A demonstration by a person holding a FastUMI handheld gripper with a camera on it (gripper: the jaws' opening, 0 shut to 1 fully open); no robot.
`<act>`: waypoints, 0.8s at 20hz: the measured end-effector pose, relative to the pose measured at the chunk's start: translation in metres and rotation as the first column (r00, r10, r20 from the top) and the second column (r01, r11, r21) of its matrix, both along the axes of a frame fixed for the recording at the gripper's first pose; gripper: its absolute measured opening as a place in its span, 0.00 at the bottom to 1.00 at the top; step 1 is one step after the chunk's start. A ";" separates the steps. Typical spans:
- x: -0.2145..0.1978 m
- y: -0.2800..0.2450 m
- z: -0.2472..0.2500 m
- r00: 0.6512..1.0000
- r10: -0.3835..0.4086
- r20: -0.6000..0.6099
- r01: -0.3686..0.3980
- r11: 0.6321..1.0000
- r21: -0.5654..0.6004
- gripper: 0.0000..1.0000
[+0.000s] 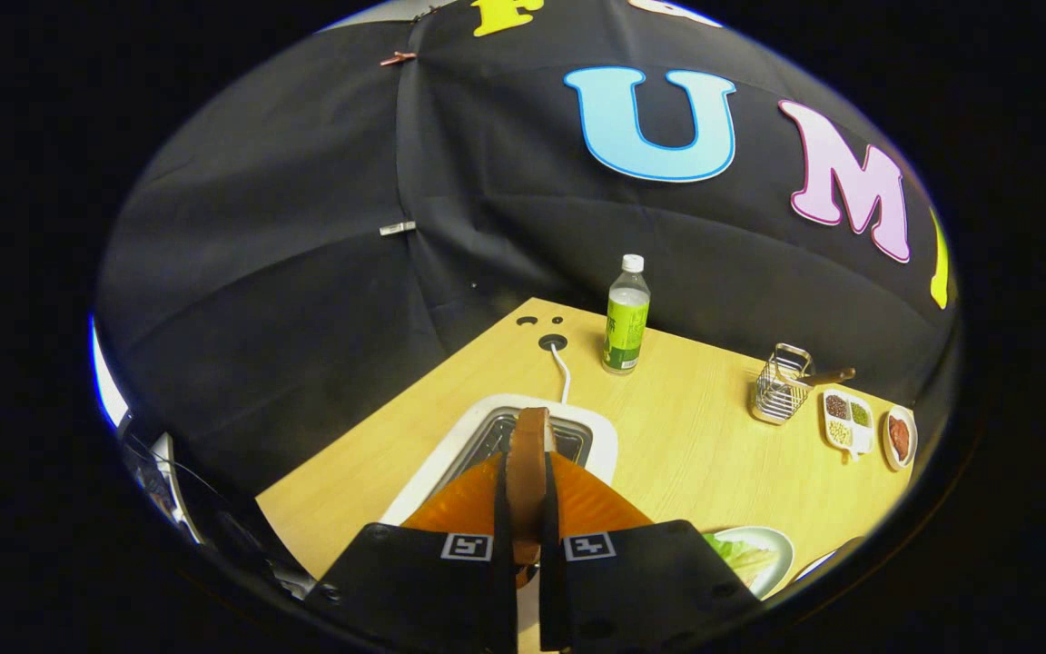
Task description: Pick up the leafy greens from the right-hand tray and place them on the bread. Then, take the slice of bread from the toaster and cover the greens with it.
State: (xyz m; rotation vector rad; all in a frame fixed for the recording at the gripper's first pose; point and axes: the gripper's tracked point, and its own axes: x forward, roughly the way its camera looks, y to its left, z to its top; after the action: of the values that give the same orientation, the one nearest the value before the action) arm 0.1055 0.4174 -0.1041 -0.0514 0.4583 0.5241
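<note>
My gripper [527,481] is shut on a slice of bread [528,454] that stands on edge between the two fingers, its brown crust facing me. The slice sits just above the slots of the white toaster [597,434], which lies right under and ahead of the fingers. To the right of the fingers a pale plate [782,545] holds leafy greens [736,554], partly hidden by the gripper body.
On the wooden table [695,445] beyond the toaster stands a green-labelled bottle [626,316]. Further right are a wire basket [782,386], a divided dish of small foods [848,420] and a small dish [899,438]. A white cable [563,372] runs from the toaster to a table hole.
</note>
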 end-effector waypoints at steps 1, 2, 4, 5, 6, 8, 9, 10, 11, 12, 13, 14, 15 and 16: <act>-0.002 -0.002 0.012 1.000 0.003 0.002 -0.003 1.000 0.024 0.14; -0.002 -0.005 0.023 1.000 0.002 0.005 -0.003 0.999 0.048 0.14; 0.001 -0.014 0.044 1.000 0.005 0.022 -0.007 0.997 0.083 0.14; 0.004 -0.023 0.056 0.999 0.001 0.041 -0.004 0.996 0.091 0.14; 0.004 -0.033 0.066 0.999 -0.006 0.050 0.001 0.995 0.103 0.14; 0.008 -0.054 0.075 0.998 -0.029 0.051 0.023 0.992 0.121 0.14; 0.011 -0.064 0.078 0.998 -0.040 0.052 0.033 0.992 0.122 0.14; 0.012 -0.075 0.079 0.998 -0.046 0.054 0.039 0.992 0.120 0.14; 0.014 -0.086 0.078 0.997 -0.049 0.054 0.043 0.993 0.109 0.14; 0.015 -0.099 0.077 0.997 -0.055 0.054 0.050 0.994 0.092 0.14; 0.016 -0.111 0.074 0.996 -0.063 0.055 0.059 0.995 0.081 0.14; 0.019 -0.122 0.072 0.996 -0.076 0.054 0.072 0.994 0.077 0.14; 0.020 -0.134 0.070 0.994 -0.095 0.049 0.091 0.993 0.077 0.14; 0.021 -0.146 0.066 0.993 -0.115 0.035 0.112 0.990 0.086 0.14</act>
State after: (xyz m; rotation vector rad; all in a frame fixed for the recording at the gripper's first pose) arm 0.1266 0.2713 -0.0382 0.0440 0.3974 0.4293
